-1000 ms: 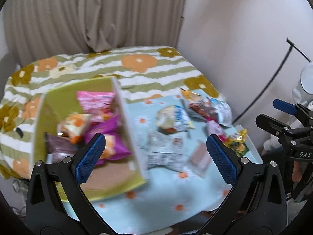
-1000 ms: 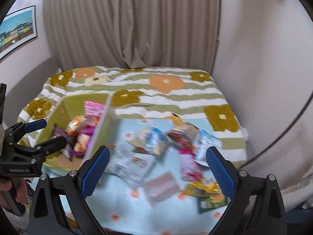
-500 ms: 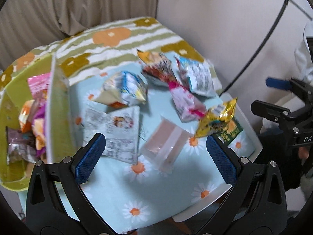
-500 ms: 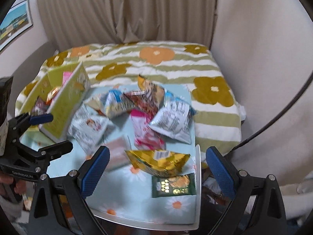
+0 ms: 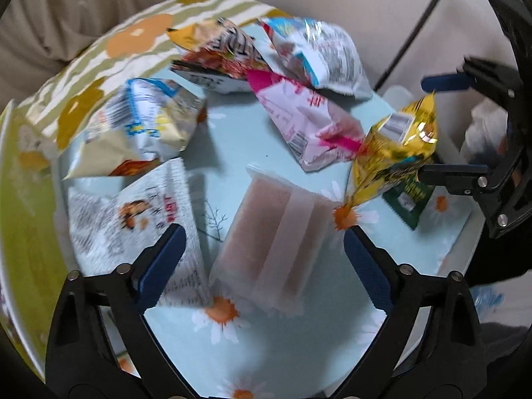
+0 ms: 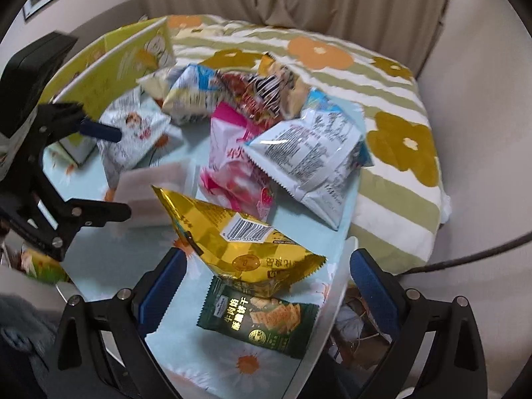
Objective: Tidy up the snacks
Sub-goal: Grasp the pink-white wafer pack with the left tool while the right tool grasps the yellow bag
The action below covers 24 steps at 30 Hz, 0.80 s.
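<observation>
My left gripper point(image 5: 262, 261) hangs low over a pale pink translucent packet point(image 5: 272, 232) that lies flat on the daisy cloth. Its jaws are closing, the packet sits between them, and neither pad touches it. My right gripper point(image 6: 266, 286) stands open above a gold foil packet point(image 6: 239, 246) and a dark green cracker packet point(image 6: 259, 322) at the table's near right edge. In the left wrist view the right gripper point(image 5: 432, 126) is beside the gold packet point(image 5: 395, 153). The yellow-green box point(image 6: 126, 56) stands at the left.
Loose snacks crowd the table point(image 5: 266, 332): a white packet point(image 5: 133, 216), a blue-and-yellow bag point(image 5: 139, 126), a pink-and-white packet point(image 5: 306, 123), a white-and-blue bag point(image 5: 326, 56). A bed with a striped flower cover point(image 6: 382, 99) lies behind. A black cable point(image 6: 482, 252) runs at the right.
Both grippers have sunk toward the table and shifted right, away from the box. The left gripper's fingers now stand closer together, either side of the pink packet.
</observation>
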{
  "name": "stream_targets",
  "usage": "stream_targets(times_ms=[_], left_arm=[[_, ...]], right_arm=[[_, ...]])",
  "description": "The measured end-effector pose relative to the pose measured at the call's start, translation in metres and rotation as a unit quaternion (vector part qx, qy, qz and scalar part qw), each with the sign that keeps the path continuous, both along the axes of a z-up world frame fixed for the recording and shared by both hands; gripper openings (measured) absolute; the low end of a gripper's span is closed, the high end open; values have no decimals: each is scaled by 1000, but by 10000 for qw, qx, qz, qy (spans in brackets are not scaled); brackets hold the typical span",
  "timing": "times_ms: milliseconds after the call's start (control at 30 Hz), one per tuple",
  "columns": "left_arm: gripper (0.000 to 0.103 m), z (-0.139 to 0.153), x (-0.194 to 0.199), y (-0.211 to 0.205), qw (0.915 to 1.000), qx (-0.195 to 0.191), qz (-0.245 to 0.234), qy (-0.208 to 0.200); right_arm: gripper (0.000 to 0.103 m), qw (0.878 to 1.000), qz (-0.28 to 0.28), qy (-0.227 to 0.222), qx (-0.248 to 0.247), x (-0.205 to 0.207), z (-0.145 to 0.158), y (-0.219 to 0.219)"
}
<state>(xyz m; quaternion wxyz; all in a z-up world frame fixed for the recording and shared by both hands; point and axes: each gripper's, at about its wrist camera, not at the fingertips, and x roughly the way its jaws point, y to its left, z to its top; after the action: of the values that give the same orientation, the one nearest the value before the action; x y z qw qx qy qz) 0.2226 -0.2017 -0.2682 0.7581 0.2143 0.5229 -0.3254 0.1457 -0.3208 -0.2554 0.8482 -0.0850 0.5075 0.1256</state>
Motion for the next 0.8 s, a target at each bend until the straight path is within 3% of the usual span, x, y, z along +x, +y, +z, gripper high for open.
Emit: stream_targets(times_ms=[233, 433, 533, 800], left_arm=[[87, -23, 6, -15, 9988, 251, -374, 180], [86, -38, 8, -23, 9980, 392, -403, 279], [73, -45, 7, -22, 9977, 420, -410, 329], [64, -43, 0, -21, 9980, 454, -304, 302]], right_arm=[[98, 9983, 571, 76, -101, 14, -17, 14], [98, 9971, 703, 195, -209, 20, -29, 21], [97, 9972, 705, 208, -136, 20, -32, 22], [81, 9971, 714, 251, 19, 24, -35, 23]])
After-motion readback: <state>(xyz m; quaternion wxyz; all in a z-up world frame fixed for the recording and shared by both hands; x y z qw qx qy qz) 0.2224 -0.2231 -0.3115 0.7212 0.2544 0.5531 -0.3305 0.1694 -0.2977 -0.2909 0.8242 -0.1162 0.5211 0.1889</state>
